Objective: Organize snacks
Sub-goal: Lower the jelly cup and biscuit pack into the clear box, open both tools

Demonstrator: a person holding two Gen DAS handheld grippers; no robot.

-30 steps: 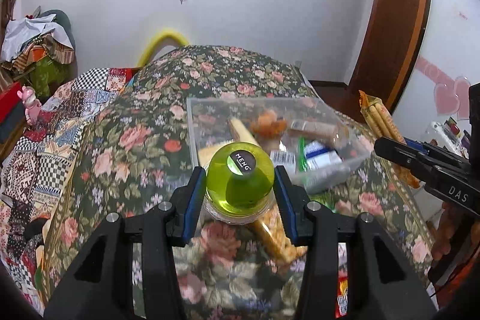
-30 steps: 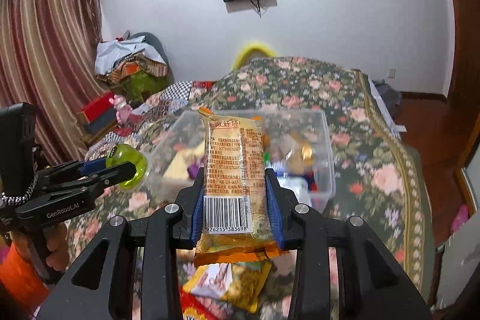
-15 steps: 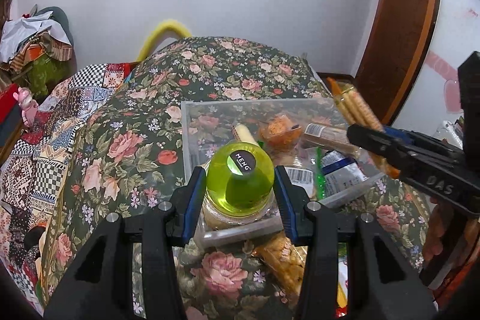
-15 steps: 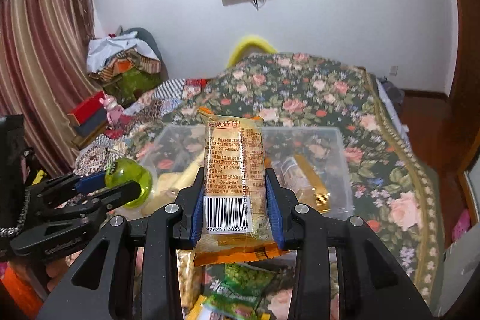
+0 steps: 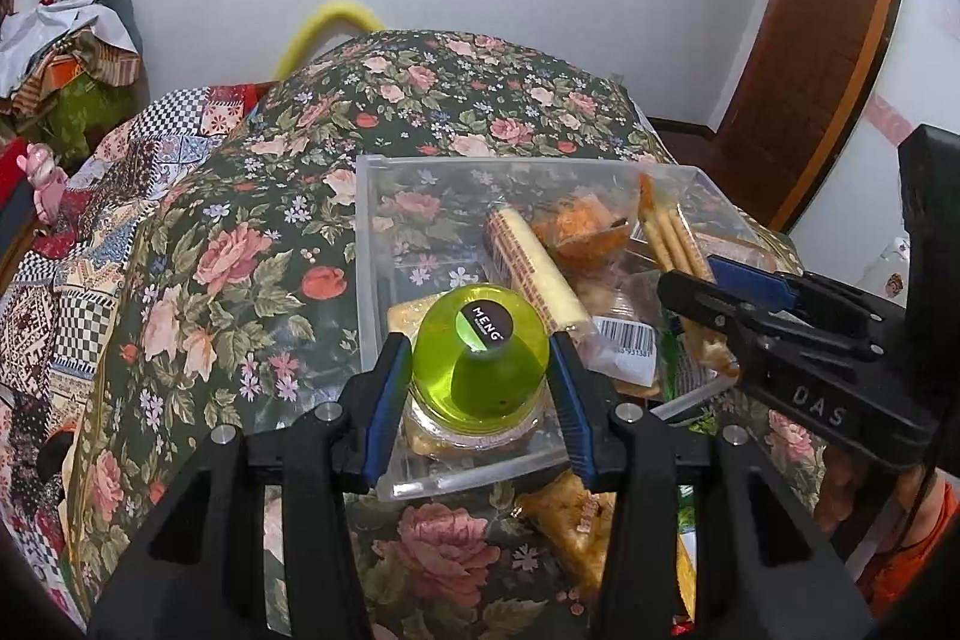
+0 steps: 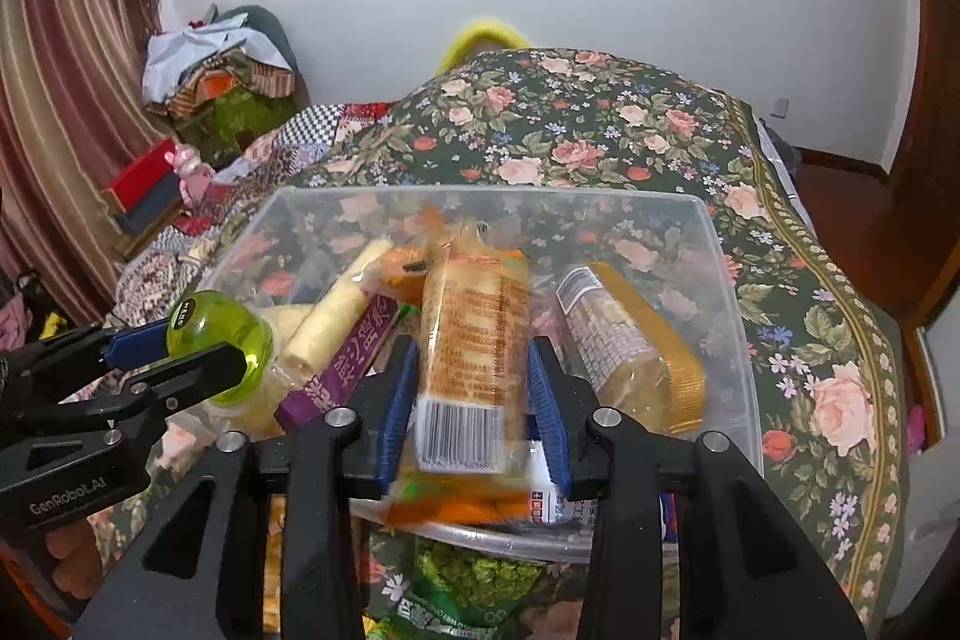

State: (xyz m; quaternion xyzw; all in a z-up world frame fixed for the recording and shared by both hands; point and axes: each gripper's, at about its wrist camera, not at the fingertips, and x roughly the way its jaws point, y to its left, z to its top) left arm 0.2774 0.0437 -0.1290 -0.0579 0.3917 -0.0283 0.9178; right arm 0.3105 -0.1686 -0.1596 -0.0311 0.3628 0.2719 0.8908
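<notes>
Snacks are lying piled inside the clear plastic bin (image 5: 366, 244) on the floral bedspread (image 5: 240, 244). In the left wrist view, the left gripper (image 5: 480, 376) is clamping a green jelly cup (image 5: 480, 358) labelled MENG above the bin's near left corner; bare bin floor is showing at far left. The right wrist view is showing the right gripper (image 6: 471, 388), jaws gripping an orange cracker packet (image 6: 474, 334) over the near rim, beside a gold-wrapped pack (image 6: 630, 346); a green packet (image 6: 474, 580) is lying outside.
</notes>
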